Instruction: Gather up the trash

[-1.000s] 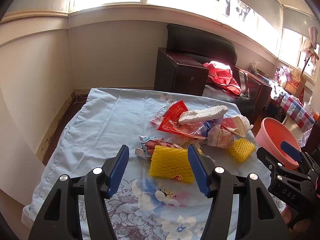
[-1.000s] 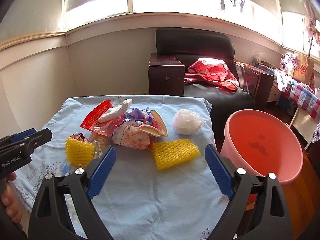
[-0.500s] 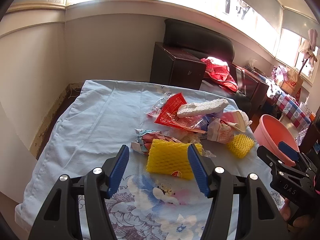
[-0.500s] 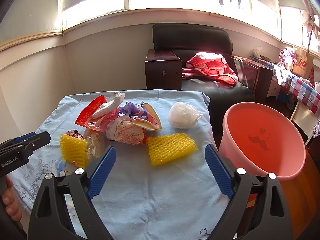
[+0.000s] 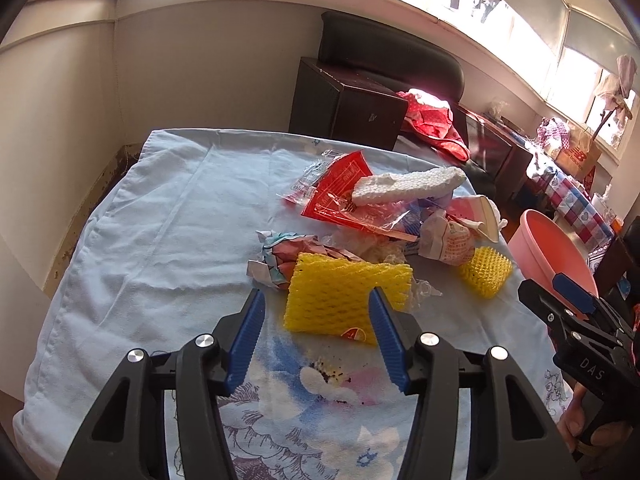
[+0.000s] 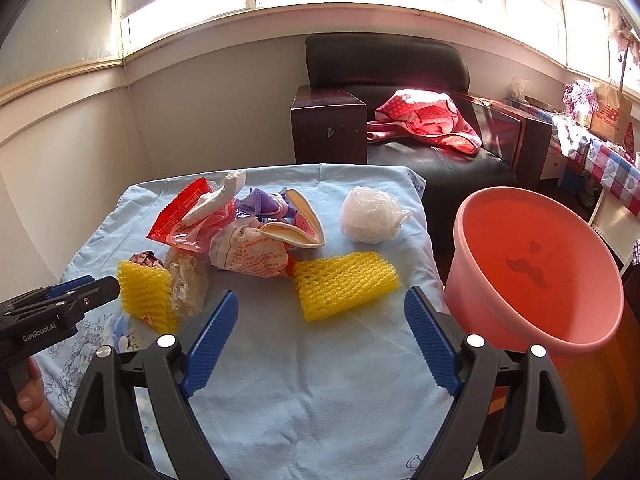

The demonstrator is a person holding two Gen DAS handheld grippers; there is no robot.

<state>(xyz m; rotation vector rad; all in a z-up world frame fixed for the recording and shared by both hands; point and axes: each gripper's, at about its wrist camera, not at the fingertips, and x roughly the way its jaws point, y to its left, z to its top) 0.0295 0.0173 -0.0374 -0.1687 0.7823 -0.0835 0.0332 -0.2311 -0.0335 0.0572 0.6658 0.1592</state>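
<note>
Sunlit windows stood behind the table (image 6: 280,380) with its blue cloth. Both claws were wide open and held nothing: the left claw (image 5: 316,300) around one yellow foam net (image 5: 340,300), the right claw (image 6: 320,304) just before another yellow net (image 6: 344,284), with the pink basin (image 6: 536,276) to its right.

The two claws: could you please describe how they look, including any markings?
Both the left claw and the right claw have black angular frames, silver screws and ribbed blue finger pads. White lettering reads "GenRobot.AI" on the left and "DAS" on the right. No cables or sleeves show.
</note>
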